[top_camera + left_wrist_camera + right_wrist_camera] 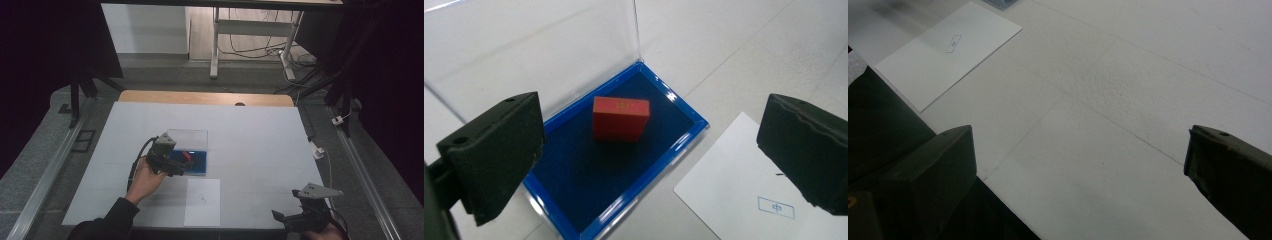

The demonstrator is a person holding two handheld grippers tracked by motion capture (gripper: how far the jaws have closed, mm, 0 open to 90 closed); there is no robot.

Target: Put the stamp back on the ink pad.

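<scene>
We are judging the stamping done: the sheet (744, 200) at the case's five o'clock is already showing a small blue mark, and the red stamp (620, 119) is sitting back on the pad in the blue case (684, 142). Our left gripper (649, 155) is gaping wide, released, holding nothing; our right gripper (1080, 175) is idling open over bare table.

You had a table (260, 135) covered in white, its wooden edge bare at the far side. Directly on it lay 2 things: a blue tray (199, 171) with a clear upright lid, and a white sheet of paper (202, 202) just beside the tray's near edge.
</scene>
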